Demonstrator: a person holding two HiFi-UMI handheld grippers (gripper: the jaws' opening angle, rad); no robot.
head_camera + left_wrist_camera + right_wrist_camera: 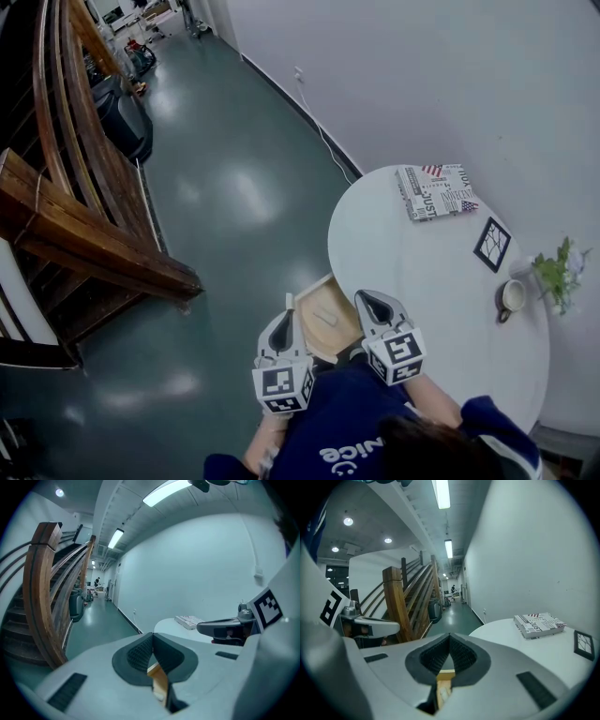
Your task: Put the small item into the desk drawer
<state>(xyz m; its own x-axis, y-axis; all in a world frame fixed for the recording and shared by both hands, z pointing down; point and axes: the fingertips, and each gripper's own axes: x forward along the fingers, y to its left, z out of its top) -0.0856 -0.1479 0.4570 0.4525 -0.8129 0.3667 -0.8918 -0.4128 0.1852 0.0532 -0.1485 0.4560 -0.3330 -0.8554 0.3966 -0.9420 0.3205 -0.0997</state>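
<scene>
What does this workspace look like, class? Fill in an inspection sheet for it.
Surface: round white table, with a wooden drawer pulled open at its edge.
Job's things: small pale item lying in the drawer.
Clutter: printed book, dark square mat, cup and small plant, all on the table.
Grippers: left gripper and right gripper both shut and empty, held near the drawer.
Cables: one cable runs from a wall socket along the foot of the wall.
Surroundings: wooden staircase, green floor, white wall.
</scene>
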